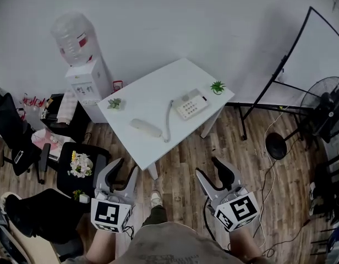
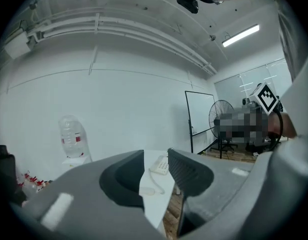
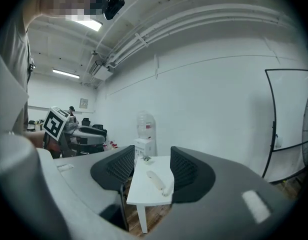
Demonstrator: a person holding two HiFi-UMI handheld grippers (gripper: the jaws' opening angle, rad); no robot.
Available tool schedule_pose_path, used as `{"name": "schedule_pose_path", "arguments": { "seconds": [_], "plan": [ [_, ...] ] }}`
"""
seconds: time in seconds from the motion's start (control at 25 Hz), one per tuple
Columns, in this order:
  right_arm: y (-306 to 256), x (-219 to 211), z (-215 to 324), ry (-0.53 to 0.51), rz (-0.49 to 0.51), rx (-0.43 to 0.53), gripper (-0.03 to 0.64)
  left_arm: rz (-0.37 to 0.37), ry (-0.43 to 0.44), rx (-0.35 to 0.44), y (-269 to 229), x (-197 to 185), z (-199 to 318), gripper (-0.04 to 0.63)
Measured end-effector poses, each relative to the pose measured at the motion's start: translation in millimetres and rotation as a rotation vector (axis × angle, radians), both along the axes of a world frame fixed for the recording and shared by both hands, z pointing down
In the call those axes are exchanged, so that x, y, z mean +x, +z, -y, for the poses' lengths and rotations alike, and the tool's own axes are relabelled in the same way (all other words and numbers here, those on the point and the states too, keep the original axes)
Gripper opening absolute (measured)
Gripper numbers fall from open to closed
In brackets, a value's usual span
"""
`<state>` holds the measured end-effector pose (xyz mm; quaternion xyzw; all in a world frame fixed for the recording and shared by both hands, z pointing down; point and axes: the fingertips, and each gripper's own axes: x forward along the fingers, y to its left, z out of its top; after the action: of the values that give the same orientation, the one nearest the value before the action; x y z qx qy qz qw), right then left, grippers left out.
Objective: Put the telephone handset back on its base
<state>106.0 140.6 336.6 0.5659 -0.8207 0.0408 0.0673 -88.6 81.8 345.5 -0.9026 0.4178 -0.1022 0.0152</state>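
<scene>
1. The left gripper (image 1: 125,166) and right gripper (image 1: 208,166) are held spread, empty.
2. The white plastic handset (image 1: 146,128) is seen far ahead of both, beside its white keypad base (image 1: 192,104).
3. It is judged light, rigid and slippery, and best grasped mid-length.

I could read no words or numbers anywhere. The red label (image 1: 82,39) on the water bottle (image 1: 73,29) was too small and blurred to make out. The buttons of the telephone base (image 1: 192,105) showed no legible digits. The cubes on my left gripper (image 1: 129,165) and right gripper (image 1: 206,165) carried black-and-white square markers, patterns rather than letters.
</scene>
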Motion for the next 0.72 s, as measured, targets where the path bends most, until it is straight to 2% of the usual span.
{"name": "schedule_pose_path", "arguments": {
  "seconds": [0.4, 0.72],
  "plan": [
    [26.9, -32.4, 141.4, -0.029, -0.006, -0.079, 0.242, 0.029, 0.013, -0.078, 32.5, -21.0, 126.4, 0.146],
    [53.4, -52.4, 200.1, -0.065, -0.042, -0.162, 0.244, 0.034, 0.0, -0.109, 50.8, -40.3, 182.1, 0.146]
  ]
}}
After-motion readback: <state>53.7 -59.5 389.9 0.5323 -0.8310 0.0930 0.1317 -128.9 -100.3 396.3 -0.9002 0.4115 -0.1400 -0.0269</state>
